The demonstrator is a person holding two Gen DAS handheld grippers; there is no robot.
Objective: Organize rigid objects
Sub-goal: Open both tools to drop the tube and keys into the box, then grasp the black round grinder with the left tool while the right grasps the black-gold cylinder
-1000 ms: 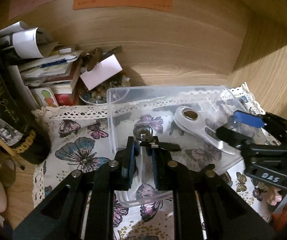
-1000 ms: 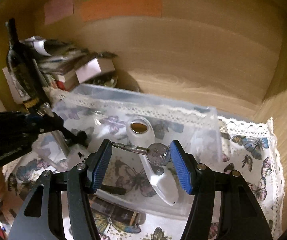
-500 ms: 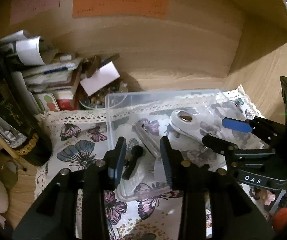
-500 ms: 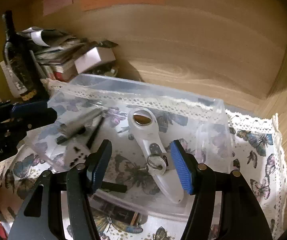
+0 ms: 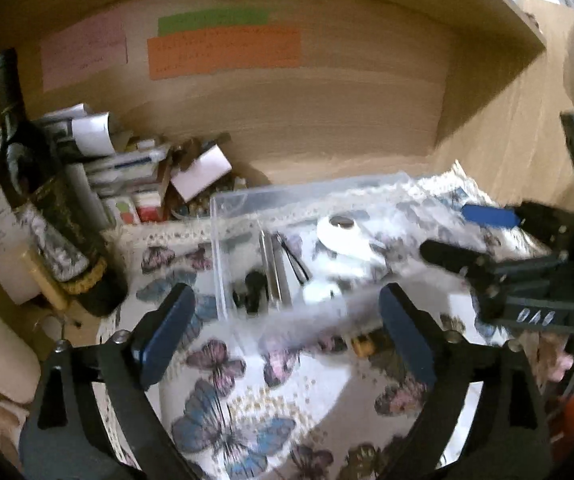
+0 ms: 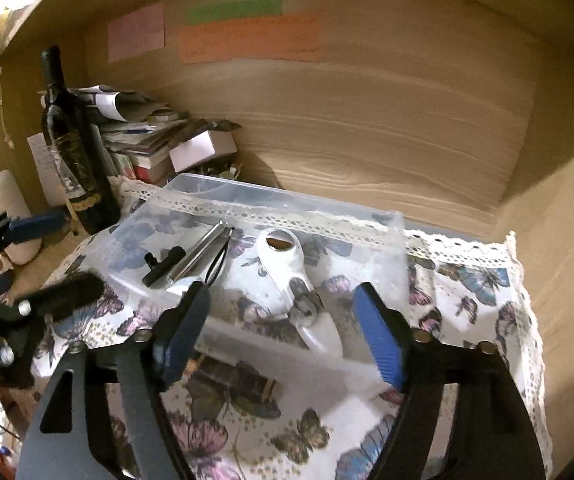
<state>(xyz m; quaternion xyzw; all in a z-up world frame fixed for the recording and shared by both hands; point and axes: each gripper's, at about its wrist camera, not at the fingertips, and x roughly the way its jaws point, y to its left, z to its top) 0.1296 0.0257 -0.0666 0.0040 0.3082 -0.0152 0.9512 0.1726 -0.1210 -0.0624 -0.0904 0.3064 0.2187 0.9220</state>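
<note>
Corkscrew (image 6: 191, 256) lies slantwise in the clear bin (image 6: 387, 224), both grippers' fingers (image 6: 379, 338) opening, empty.

1 clear bin (image 6: 391, 224), 1 white opener (image 6: 287, 264), 1 wine bottle (image 6: 67, 136) — and 3 paper notes on the back wall.

Butterfly-print cloth (image 6: 467, 292); white opener (image 6: 287, 276); orange note (image 6: 251, 38).

Dim warm light, motion blur, fisheye-dark corners.
</note>
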